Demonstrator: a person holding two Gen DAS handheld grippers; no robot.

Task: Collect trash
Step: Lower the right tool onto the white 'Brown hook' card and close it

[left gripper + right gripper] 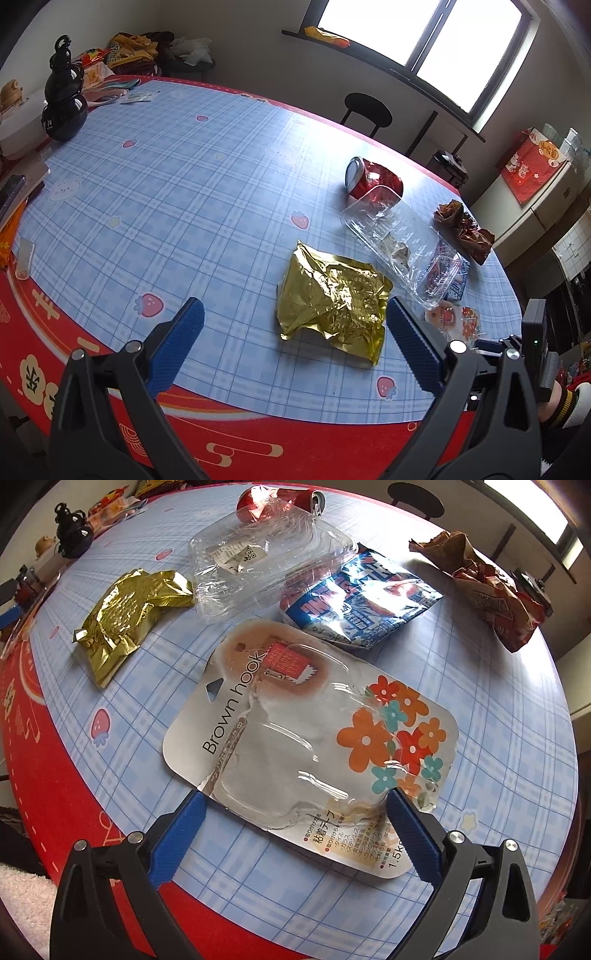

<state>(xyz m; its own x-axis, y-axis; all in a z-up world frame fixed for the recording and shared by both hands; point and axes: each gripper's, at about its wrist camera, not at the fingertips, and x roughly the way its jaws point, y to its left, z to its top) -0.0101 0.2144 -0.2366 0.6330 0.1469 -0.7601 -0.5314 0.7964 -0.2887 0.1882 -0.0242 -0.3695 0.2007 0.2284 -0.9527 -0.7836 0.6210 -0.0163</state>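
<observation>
Progress: we see nothing collected | left gripper [295,314] agape, gold bag [332,306] between fingers | right gripper [295,806] agape, hook card [310,746] between fingers

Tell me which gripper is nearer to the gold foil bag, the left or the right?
Left. The left gripper is open with the gold foil bag right ahead between its fingertips. The right gripper is open over the hook package; the bag lies farther off to its left.

Blue plaid counter [498,716], carrying gold wrapper [122,622], clear tray [258,565], hook card [314,746], blue packet [362,598], crushed can [373,181].
</observation>
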